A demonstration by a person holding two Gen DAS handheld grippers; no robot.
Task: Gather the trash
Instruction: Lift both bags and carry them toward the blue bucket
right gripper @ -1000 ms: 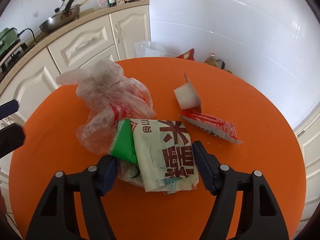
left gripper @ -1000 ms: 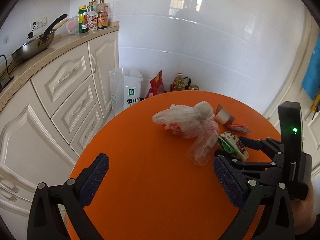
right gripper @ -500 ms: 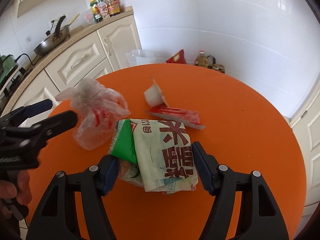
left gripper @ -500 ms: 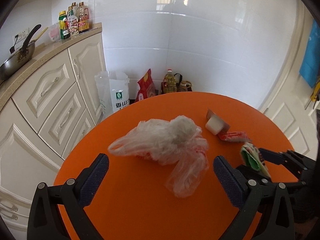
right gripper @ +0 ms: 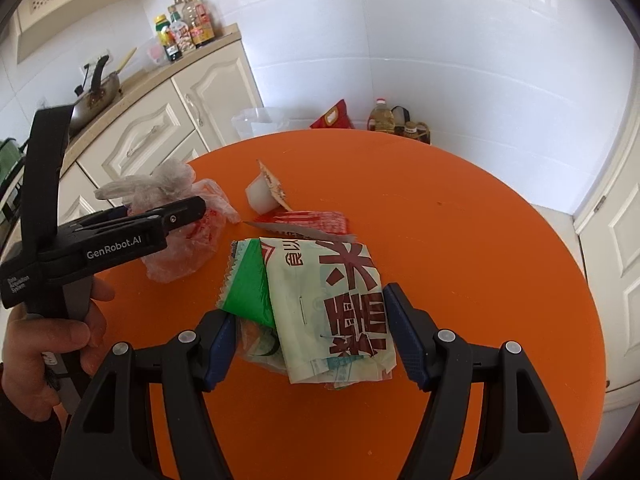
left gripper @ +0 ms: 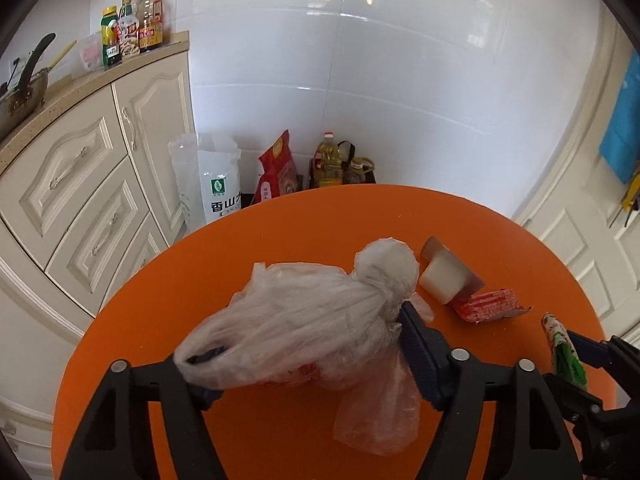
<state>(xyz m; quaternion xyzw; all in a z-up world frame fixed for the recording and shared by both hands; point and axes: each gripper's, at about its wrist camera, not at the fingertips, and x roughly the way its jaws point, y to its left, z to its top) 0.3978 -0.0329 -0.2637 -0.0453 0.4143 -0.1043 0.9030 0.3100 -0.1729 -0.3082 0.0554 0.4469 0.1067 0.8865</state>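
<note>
A crumpled clear plastic bag [left gripper: 312, 316] lies on the round orange table [left gripper: 280, 240]. My left gripper [left gripper: 310, 350] straddles it and its jaws are closing, with the pads against the bag's two ends. From the right wrist, the left gripper [right gripper: 176, 212] rests over that bag [right gripper: 176, 248]. My right gripper [right gripper: 308, 336] is shut on a wad of packets [right gripper: 332, 292]: a pale one with red characters and a green wrapper. Beyond lie a white cup [right gripper: 260, 196] and a red wrapper [right gripper: 316, 220], which also show as cup [left gripper: 442, 280] and wrapper [left gripper: 488, 304].
Cream cabinets [left gripper: 88, 184] curve along the left, with a wok [right gripper: 94, 96] and sauce bottles [left gripper: 132, 24] on the counter. On the floor behind the table stand a white sack [left gripper: 218, 184], a red bag [left gripper: 276, 172] and oil bottles [left gripper: 330, 160]. A hand [right gripper: 48, 340] holds the left gripper.
My left gripper has moved forward and down over the plastic bag, and its jaws have narrowed onto it. The right gripper keeps its hold on the packets and has drifted a little.
</note>
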